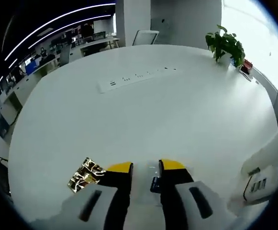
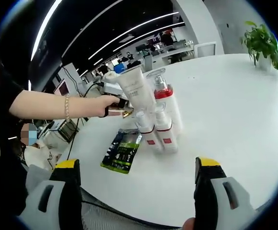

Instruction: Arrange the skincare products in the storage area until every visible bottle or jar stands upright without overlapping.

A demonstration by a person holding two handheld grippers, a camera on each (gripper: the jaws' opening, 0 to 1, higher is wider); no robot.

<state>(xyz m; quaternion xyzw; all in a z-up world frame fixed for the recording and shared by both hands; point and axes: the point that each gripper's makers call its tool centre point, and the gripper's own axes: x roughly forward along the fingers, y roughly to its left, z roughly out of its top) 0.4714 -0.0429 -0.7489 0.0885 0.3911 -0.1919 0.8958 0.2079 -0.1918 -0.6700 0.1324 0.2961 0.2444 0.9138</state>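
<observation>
White round table (image 1: 143, 115), spanning the middle of the left gripper view and the right half of the right gripper view; power strip (image 1: 136, 76) lying across its upper middle in the left gripper view; potted plant (image 1: 225, 45) at the upper right edge of the table.

Person's arm (image 2: 57, 105) reaching in from the left of the right gripper view, bracelet at the wrist, hand at the cluster of products.

Skincare products, centre of the right gripper view, well above and between the right gripper's jaws, apart from them: white tube (image 2: 136, 88) tilted, at the hand; pump bottle (image 2: 166, 103) with red band, upright; two small bottles (image 2: 158, 132) with red labels in front of it, close together; whether they touch cannot be told.

Green sachet (image 2: 122, 151) lying flat, lower left of the bottles.

Gold foil packet (image 1: 85, 175) flat on the table, just left of the left gripper's jaws.

Right gripper (image 2: 136, 177): jaws spread wide, nothing between.

Left gripper (image 1: 146, 167): jaws set narrow, a slim gap; nothing clearly held.
</observation>
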